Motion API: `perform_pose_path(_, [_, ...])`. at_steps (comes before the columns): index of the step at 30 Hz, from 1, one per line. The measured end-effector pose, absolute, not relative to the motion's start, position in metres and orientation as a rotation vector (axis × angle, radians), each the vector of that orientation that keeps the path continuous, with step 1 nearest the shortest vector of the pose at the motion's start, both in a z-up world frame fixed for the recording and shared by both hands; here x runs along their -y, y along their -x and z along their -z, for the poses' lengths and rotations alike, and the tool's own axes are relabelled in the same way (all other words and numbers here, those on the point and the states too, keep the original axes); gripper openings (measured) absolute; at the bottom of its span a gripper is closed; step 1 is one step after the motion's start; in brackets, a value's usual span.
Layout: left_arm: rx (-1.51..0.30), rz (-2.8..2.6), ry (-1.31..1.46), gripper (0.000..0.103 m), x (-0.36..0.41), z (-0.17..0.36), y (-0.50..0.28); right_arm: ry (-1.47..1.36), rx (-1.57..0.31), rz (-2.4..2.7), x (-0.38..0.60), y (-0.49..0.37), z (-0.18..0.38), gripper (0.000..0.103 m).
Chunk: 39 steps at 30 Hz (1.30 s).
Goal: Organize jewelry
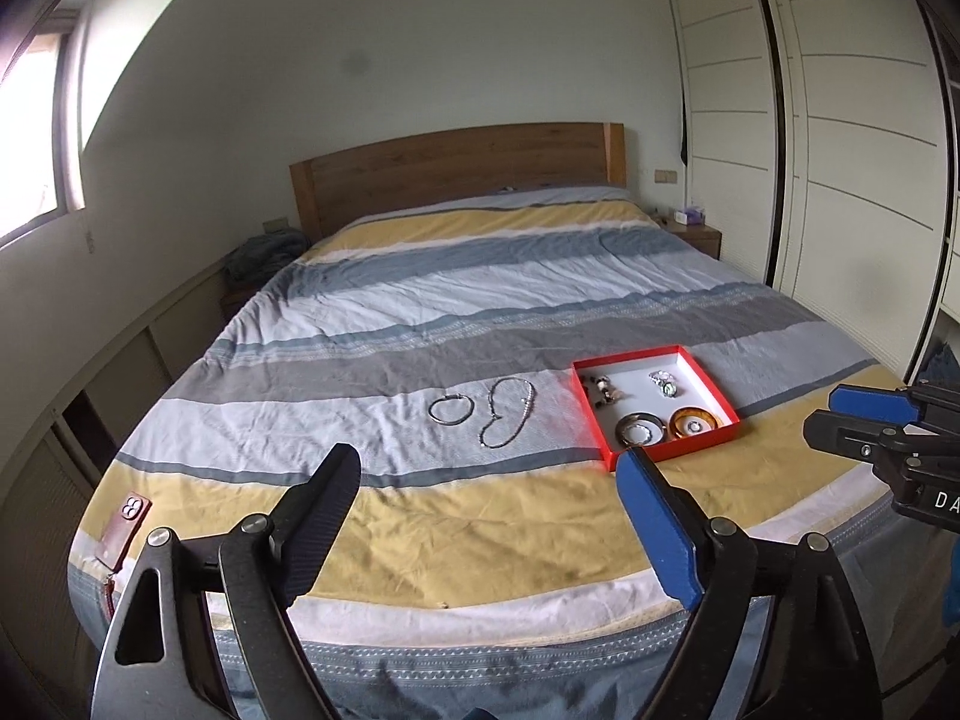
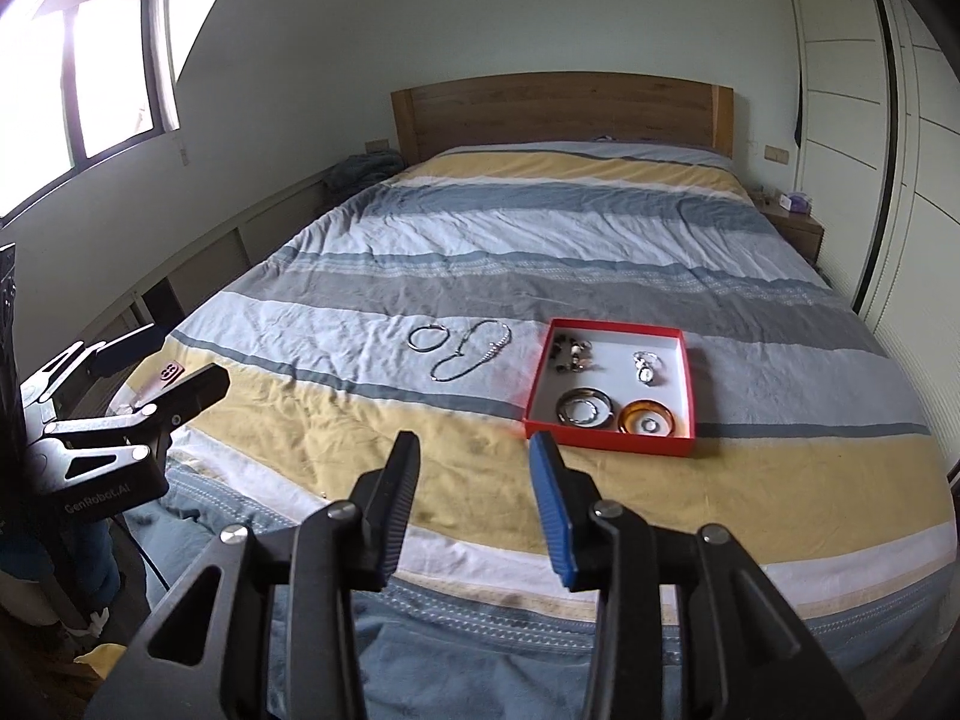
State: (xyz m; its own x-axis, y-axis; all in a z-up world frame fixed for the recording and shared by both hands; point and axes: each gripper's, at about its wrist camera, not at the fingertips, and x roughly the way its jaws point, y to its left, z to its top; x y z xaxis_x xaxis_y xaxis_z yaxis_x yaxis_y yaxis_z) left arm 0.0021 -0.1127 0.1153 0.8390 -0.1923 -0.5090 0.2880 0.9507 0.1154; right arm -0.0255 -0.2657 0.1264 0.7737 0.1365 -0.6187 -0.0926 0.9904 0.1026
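A red tray (image 1: 707, 443) (image 2: 606, 443) with a white floor lies on the striped bedspread and holds beads, a watch, a dark bangle (image 1: 641, 427) (image 2: 585, 407) and an amber bangle (image 1: 696, 423) (image 2: 648, 420). Left of it on the cover lie a silver bangle (image 1: 451, 410) (image 2: 427, 337) and a chain necklace (image 1: 507, 411) (image 2: 474, 354). My left gripper (image 1: 489, 468) hovers wide open above the bed's foot, nothing between its jaws. My right gripper (image 2: 477, 450) hangs partly open and empty, short of the tray's near edge.
A phone in a reddish case (image 1: 125, 525) (image 2: 168, 373) rests on the bed's near left corner. Wooden headboard (image 1: 456, 168), bedside tables, a window at the left and white wardrobe doors (image 1: 840, 150) at the right surround the bed.
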Motion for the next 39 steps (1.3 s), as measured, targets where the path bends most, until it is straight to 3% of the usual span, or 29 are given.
perform_pose_path(24, [-0.411, 0.139, -0.185, 0.089, 0.073, -0.140, 0.060, -0.032, -0.585, -0.232, 0.218, 0.065, -0.150, 0.040])
perform_pose_path(39, [-0.477, 0.111, -0.181, 0.089, 0.067, -0.124, 0.031, -0.058, -0.633, -0.255, 0.217, 0.039, -0.131, 0.044])
